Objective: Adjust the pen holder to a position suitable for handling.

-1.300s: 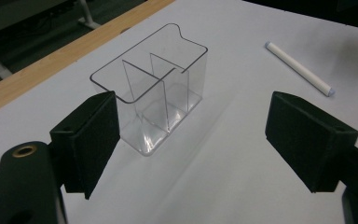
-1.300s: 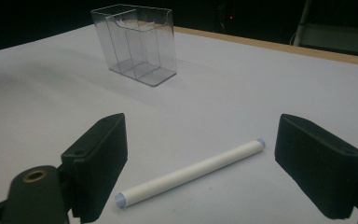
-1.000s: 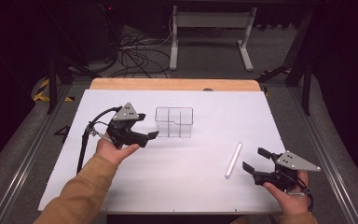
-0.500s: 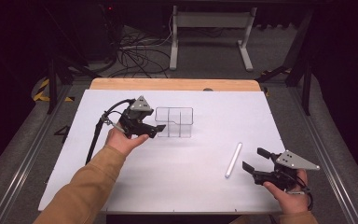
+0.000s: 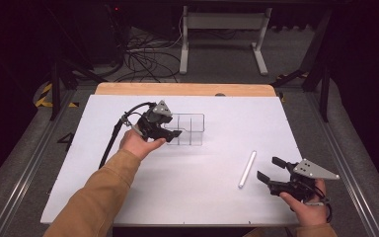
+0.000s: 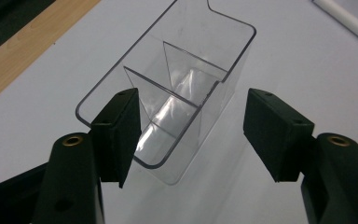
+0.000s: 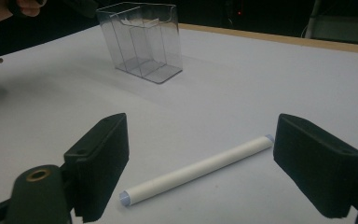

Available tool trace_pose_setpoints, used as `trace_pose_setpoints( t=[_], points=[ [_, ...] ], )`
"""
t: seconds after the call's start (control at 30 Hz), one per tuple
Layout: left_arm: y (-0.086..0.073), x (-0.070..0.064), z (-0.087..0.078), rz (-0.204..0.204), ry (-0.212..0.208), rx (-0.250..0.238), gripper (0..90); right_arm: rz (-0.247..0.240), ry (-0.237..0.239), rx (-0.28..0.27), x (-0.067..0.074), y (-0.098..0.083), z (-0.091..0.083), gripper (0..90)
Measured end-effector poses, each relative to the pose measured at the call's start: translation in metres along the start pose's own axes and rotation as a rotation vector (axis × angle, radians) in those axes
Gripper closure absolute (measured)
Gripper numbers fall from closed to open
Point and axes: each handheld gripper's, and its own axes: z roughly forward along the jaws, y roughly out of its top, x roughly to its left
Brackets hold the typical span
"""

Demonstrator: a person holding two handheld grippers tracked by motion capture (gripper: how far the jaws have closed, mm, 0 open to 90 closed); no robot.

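Observation:
A clear plastic divided box (image 5: 191, 129) stands upright on the white table (image 5: 177, 192), left of centre. My left gripper (image 5: 172, 130) is at the box's left end. In the left gripper view the box's near end (image 6: 177, 107) sits between the jaws; the left pad (image 6: 119, 133) is at its corner, the right pad (image 6: 277, 133) stands apart from it. These jaws have just been closing, and my left gripper (image 6: 198, 135) is still open. A white tube (image 5: 247, 169) lies near my open right gripper (image 5: 270, 168). In the right gripper view the tube (image 7: 196, 170) lies flat between the wide jaws, untouched.
A wooden strip (image 5: 182, 89) runs along the table's far edge. Beyond it are a metal stand (image 5: 222, 29) and cables (image 5: 143, 54) on the floor. In the right gripper view the box (image 7: 142, 39) stands farther off, with the other hand (image 7: 9, 11) at the top left.
My left gripper has moved right across the table up to the box's left end, and its jaws have narrowed. The right gripper and the tube have stayed put.

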Motion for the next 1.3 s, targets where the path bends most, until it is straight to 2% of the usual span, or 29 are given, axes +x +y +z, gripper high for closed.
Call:
trace_pose_setpoints(
  t=[0.03, 0.07, 0.1, 0.3, 0.5, 0.97, 1.07, 1.23, 1.3],
  points=[
    [0.001, 0.001, 0.001, -0.001, -0.004, 0.012, 39.4, 0.001, 0.001, 0.001, 0.0, 0.0, 0.0, 18.9],
    [0.003, 0.003, 0.005, -0.008, -0.012, 0.05, 43.0, 0.002, 0.003, 0.002, 0.0, -0.001, 0.0, 18.9],
    [0.003, 0.003, 0.005, -0.008, -0.012, 0.05, 44.4, 0.003, 0.005, 0.005, 0.0, -0.001, 0.001, 18.9],
    [0.013, 0.003, 0.013, 0.011, -0.021, 0.131, 51.4, -0.001, 0.009, 0.006, 0.0, -0.001, 0.001, 18.9],
    [0.016, 0.004, 0.021, 0.02, -0.02, 0.186, 56.8, 0.001, 0.012, 0.006, 0.0, -0.002, 0.001, 18.9],
    [0.017, 0.002, 0.037, 0.034, -0.02, 0.266, 59.4, 0.009, 0.022, 0.008, -0.001, -0.003, 0.003, 18.9],
    [0.018, 0.0, 0.038, 0.059, -0.013, 0.302, 62.8, 0.005, 0.023, 0.01, -0.001, -0.003, 0.003, 18.9],
    [0.017, -0.001, 0.036, 0.073, -0.028, 0.312, 67.4, 0.007, 0.026, 0.01, -0.001, -0.003, 0.003, 18.8],
    [0.017, -0.002, 0.035, 0.098, -0.033, 0.32, 68.4, 0.01, 0.026, 0.012, 0.0, -0.003, 0.003, 18.9]
  ],
)
